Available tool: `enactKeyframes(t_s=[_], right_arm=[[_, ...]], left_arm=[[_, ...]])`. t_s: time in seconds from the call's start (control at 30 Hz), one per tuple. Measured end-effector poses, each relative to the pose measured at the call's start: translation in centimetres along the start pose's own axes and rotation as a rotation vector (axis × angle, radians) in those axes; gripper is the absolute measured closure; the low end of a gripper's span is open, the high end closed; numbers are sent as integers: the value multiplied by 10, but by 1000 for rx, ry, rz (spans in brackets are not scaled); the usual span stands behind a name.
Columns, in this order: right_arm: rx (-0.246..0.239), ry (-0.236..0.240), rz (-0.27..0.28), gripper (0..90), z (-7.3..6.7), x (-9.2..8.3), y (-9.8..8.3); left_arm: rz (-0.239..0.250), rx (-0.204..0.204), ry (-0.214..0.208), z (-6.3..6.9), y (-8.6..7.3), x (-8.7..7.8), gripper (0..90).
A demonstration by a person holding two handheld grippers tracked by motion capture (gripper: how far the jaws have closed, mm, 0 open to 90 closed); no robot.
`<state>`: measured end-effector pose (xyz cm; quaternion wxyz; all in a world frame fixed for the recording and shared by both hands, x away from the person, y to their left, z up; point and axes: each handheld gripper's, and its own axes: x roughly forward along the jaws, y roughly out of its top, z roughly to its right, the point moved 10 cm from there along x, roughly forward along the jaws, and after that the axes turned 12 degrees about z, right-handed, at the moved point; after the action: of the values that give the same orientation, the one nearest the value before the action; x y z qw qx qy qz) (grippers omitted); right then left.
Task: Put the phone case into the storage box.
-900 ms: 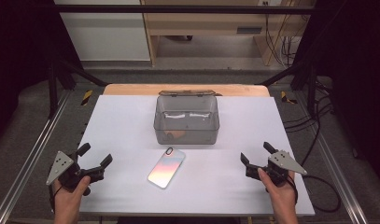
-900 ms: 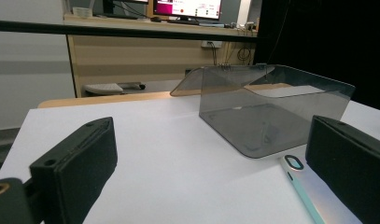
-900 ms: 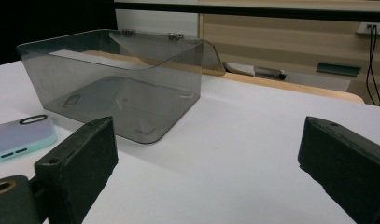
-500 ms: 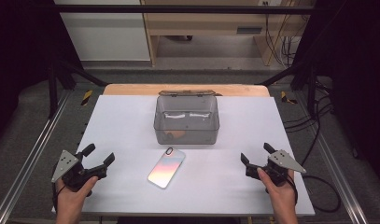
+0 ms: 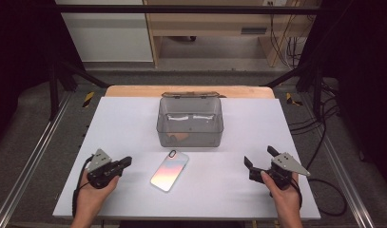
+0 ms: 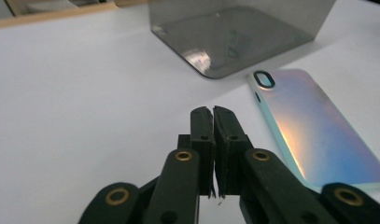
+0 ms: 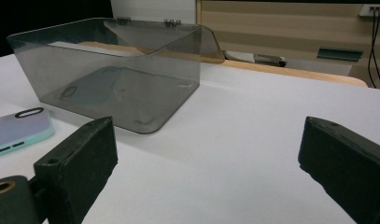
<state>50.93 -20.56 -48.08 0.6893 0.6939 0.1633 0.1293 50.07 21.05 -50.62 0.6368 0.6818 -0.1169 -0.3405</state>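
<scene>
An iridescent phone case (image 5: 169, 170) lies flat on the white table (image 5: 124, 118), just in front of a smoky clear plastic box (image 5: 190, 122) whose lid hangs open behind it. My left gripper (image 5: 125, 162) rests at the table's front left, shut with nothing between its jaws, a short way left of the case. The left gripper view has the case (image 6: 309, 126) to the right of the closed fingertips (image 6: 214, 114) and the box (image 6: 239, 32) beyond. My right gripper (image 5: 259, 158) sits open at the front right; the box (image 7: 117, 74) and case end (image 7: 19, 128) lie ahead of it.
A wooden board edge (image 5: 191, 90) runs along the table's far side. Metal frame rails (image 5: 34, 156) flank the table. Cables (image 5: 324, 142) trail off the right side. A wooden bench (image 5: 219, 19) stands beyond the table.
My left gripper has closed its jaws and moved right, toward the phone case. The right gripper has stayed in place, open.
</scene>
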Motion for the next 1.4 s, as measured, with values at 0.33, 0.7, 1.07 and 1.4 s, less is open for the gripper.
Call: enactKeyframes(t_s=[0.33, 0.7, 1.07, 1.4], right_arm=[[-1, 17, -4, 51, -5, 1, 0], [2, 26, -8, 54, -7, 2, 0], [0, 29, -14, 56, -7, 2, -1], [2, 29, -13, 57, -7, 2, -1]], left_arm=[[-176, 24, -23, 33, -27, 37, 900], [-215, 50, -69, 57, -34, 39, 900], [-211, 93, -129, 93, -34, 47, 900], [-208, 94, -158, 110, -33, 53, 900]])
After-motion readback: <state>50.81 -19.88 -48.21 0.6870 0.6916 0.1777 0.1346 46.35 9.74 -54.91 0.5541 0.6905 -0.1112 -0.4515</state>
